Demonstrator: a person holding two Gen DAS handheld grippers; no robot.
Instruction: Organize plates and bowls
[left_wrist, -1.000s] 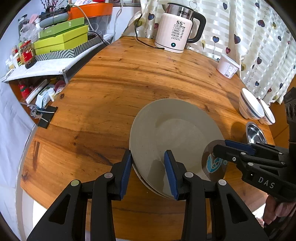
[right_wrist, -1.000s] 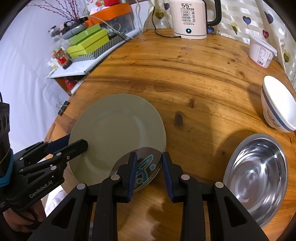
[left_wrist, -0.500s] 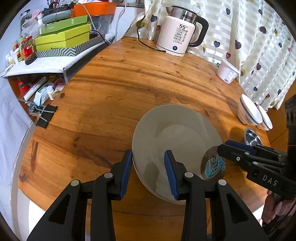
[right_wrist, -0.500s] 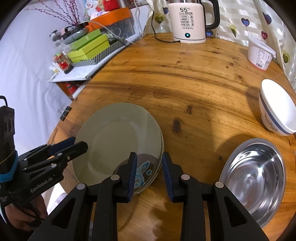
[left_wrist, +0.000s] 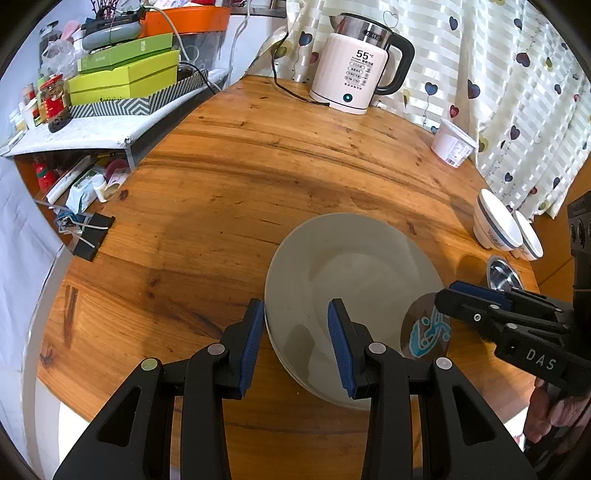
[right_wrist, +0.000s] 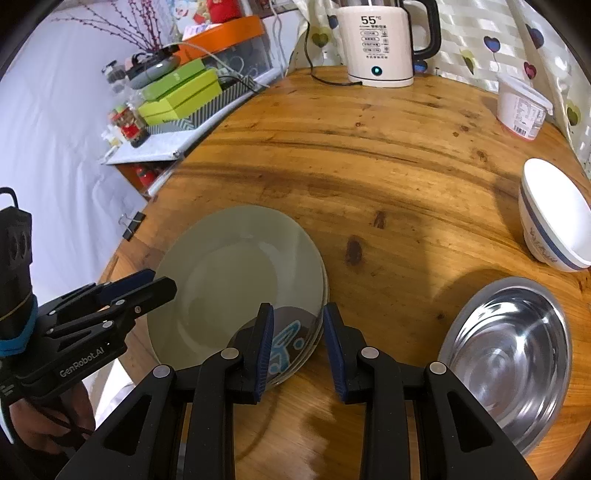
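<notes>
Stack of grey plates (left_wrist: 351, 280) sits near the front edge of the round wooden table (left_wrist: 258, 166). Left gripper (left_wrist: 295, 347) straddles the stack's near-left rim, jaws apart, grip unclear. Right gripper (right_wrist: 298, 347) straddles the near-right rim over a blue-patterned plate (right_wrist: 286, 338), grip also unclear. Steel bowl (right_wrist: 506, 354) and white bowl (right_wrist: 554, 218) sit to the right.

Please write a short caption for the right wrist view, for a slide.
Right gripper jaws straddle the rim of stacked grey plates on a wooden table, steel bowl beside.
</notes>
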